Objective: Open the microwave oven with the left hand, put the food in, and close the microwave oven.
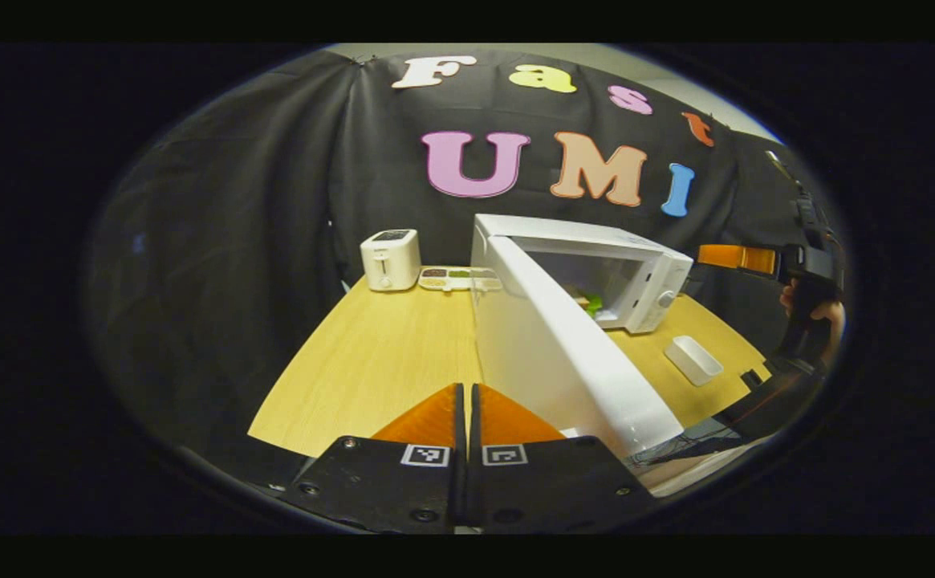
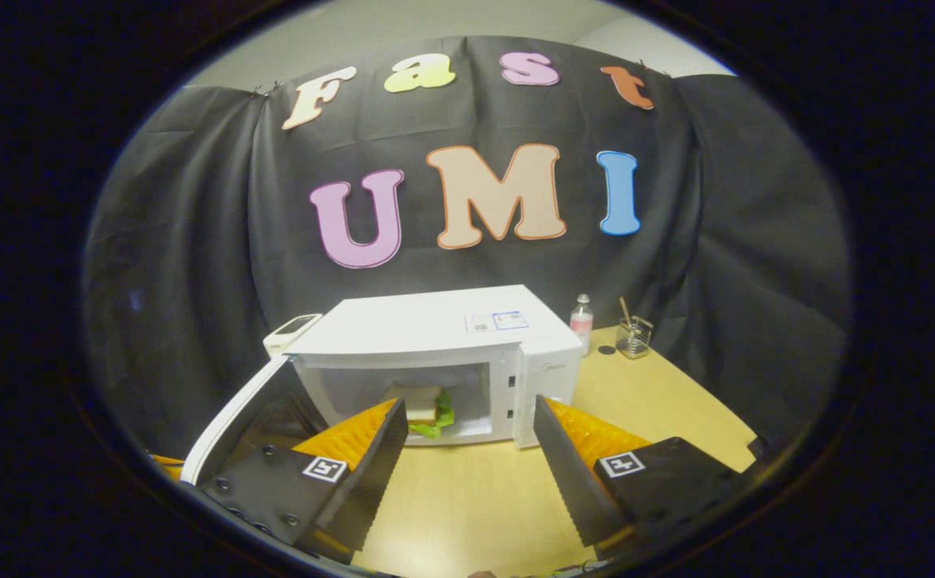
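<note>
Microwave oven [image 2: 435, 353] stands open on the wooden table [image 2: 467, 498], and I can see the sandwich [image 2: 423, 405] sitting inside the cavity. My right gripper [image 2: 467, 449] hangs in front of it, fingers spread wide, holding nothing. My left gripper [image 1: 467, 405] has its fingers pressed together, empty, just beside the outer face of the swung-out door [image 1: 555, 353]. Toaster [image 1: 391, 258] sits behind.
</note>
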Demonstrator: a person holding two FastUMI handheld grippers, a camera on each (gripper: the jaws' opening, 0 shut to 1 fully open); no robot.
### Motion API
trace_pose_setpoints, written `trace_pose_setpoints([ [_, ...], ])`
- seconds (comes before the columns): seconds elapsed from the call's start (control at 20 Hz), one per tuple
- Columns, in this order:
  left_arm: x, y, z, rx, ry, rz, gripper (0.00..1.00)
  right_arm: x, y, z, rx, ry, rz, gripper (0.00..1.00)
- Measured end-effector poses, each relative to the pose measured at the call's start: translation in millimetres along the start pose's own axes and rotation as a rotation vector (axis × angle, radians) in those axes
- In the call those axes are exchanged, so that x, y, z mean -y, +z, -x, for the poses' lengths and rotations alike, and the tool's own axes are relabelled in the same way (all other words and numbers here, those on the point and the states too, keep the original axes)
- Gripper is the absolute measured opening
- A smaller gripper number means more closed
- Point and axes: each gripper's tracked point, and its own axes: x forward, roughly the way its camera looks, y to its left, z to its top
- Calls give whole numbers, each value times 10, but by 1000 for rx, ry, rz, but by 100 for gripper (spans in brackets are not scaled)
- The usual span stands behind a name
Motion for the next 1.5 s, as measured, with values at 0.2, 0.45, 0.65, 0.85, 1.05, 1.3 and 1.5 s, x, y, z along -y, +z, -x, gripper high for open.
trace_pose_setpoints([
  [0.2, 117, 22, -48, 4, -44, -25, 1, 175, 44, 138, -2, -48, -23, 92],
  [0.45, 376, 58, -126, 3, -96, -20, 1, 436, 135, 228, 0, -90, -13, 92],
  [0.65, 522, 119, -221, 5, -86, -22, 0, 709, 157, 178, -11, -108, -15, 92],
  [0.85, 702, 228, -275, 14, -63, -9, 1, 965, 228, 54, -19, -106, -10, 92],
  [1.05, 913, 263, -363, 12, -38, 11, 1, 1149, 306, -101, -19, -83, -10, 92],
  [1.3, 1208, 331, -518, 17, -9, 31, 1, 1364, 351, -295, -25, -46, -17, 92],
  [1.5, 1414, 398, -627, 27, 14, 34, 0, 1490, 362, -436, -28, -13, -8, 92],
])
